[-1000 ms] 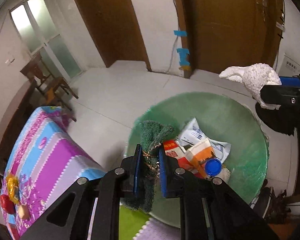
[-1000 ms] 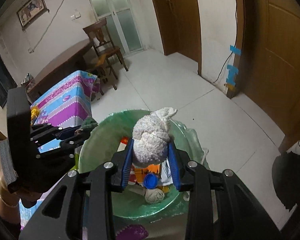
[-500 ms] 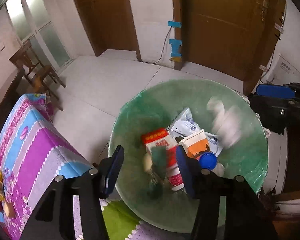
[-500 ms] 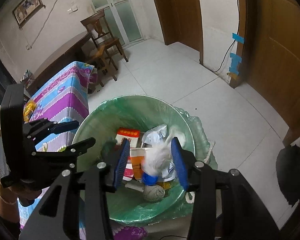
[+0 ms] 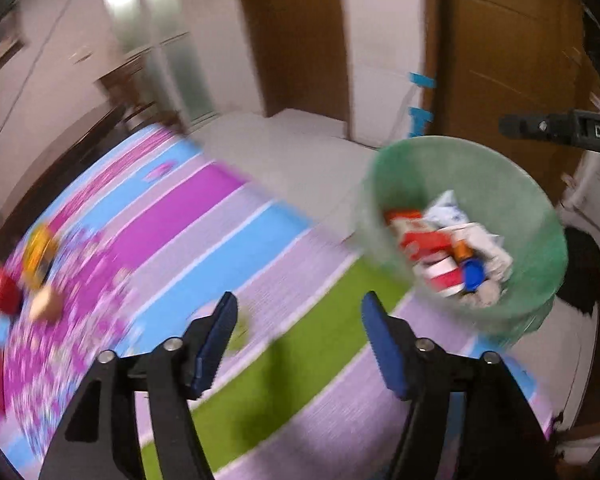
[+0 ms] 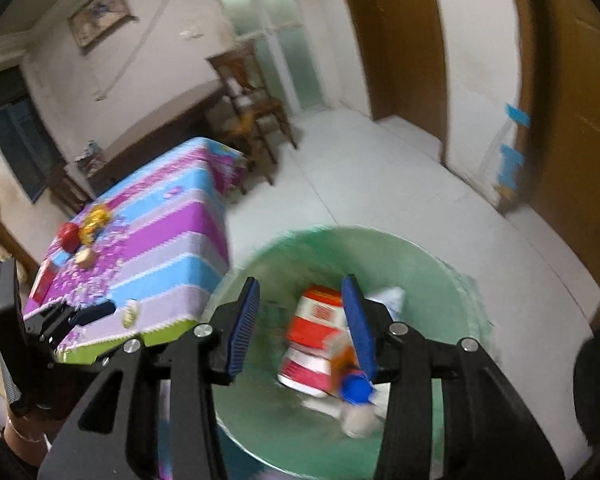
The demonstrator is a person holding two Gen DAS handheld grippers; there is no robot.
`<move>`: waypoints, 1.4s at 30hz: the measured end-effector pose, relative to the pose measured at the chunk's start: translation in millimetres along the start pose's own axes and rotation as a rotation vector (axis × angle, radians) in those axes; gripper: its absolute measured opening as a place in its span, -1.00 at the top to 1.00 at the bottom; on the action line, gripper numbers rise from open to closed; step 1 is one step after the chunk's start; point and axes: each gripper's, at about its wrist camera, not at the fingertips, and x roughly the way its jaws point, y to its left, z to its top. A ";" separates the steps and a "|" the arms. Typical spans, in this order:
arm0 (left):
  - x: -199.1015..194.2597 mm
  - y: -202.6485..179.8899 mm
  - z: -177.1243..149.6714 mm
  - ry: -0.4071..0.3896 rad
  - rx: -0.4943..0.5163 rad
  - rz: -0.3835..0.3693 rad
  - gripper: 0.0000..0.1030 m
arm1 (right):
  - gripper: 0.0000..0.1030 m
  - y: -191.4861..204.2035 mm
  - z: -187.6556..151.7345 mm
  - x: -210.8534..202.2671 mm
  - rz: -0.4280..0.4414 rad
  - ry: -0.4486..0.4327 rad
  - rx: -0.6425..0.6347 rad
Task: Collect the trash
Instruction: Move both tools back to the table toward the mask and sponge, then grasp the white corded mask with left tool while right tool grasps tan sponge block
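The green-lined trash bin (image 5: 500,184) (image 6: 420,264) holds a red-and-white carton (image 5: 424,240) (image 6: 316,320), a blue cap (image 5: 473,274) (image 6: 356,390) and crumpled paper. My right gripper (image 6: 302,284) hangs open above the bin with nothing between its fingers. My left gripper (image 5: 300,304) is over the striped tablecloth (image 5: 204,248) (image 6: 160,232), left of the bin; its jaws are opening and hold nothing. A small pale scrap (image 6: 130,312) (image 5: 238,332) lies near the table's edge, close to the left finger. The left wrist view is blurred.
A red round thing (image 6: 69,236), a yellow wrapper (image 6: 96,216) and a pale lump (image 6: 85,257) lie at the table's far end. A wooden chair (image 6: 256,112) and dark desk stand behind. Brown doors (image 6: 572,120) line the right wall; pale tiled floor surrounds the bin.
Both grippers opened; the green scrubber and the white wad fell into the bin. My left gripper then swung left, off the bin and over the tablecloth. The right shifted slightly above the bin.
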 end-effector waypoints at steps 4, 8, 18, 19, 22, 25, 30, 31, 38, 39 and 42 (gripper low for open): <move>-28.2 62.3 -46.5 0.015 -0.145 0.068 -0.34 | 0.20 54.0 1.0 10.0 0.104 -0.080 -0.120; -63.6 107.6 -85.2 -0.004 -0.247 0.146 -0.42 | 0.19 111.4 0.2 36.0 0.212 -0.068 -0.229; -119.6 192.1 -167.3 -0.013 -0.472 0.308 -0.60 | -0.56 284.7 11.1 118.1 0.516 -0.011 -0.600; -115.5 194.4 -169.2 -0.001 -0.477 0.315 -0.60 | -0.59 300.0 9.5 126.3 0.528 -0.008 -0.635; -104.8 202.6 -172.9 0.021 -0.495 0.313 -0.60 | -0.69 343.7 10.0 166.2 0.581 0.041 -0.773; -92.0 210.2 -173.5 0.042 -0.525 0.270 -0.60 | -0.69 371.7 9.7 210.3 0.550 0.107 -0.873; -75.6 215.3 -174.8 0.075 -0.562 0.211 -0.26 | -0.40 384.7 13.9 249.1 0.529 0.180 -0.929; -74.9 214.7 -174.7 0.069 -0.561 0.217 -0.21 | -0.28 386.6 15.2 252.1 0.531 0.184 -0.936; -75.1 215.9 -174.2 0.057 -0.561 0.254 0.50 | 0.30 388.5 3.7 250.0 0.536 0.211 -0.942; -75.8 216.6 -174.4 0.055 -0.569 0.251 0.50 | 0.30 384.4 0.8 242.5 0.531 0.198 -0.927; -88.6 211.8 -169.9 0.026 -0.557 0.279 0.50 | 0.32 365.9 -5.6 214.1 0.507 0.163 -0.848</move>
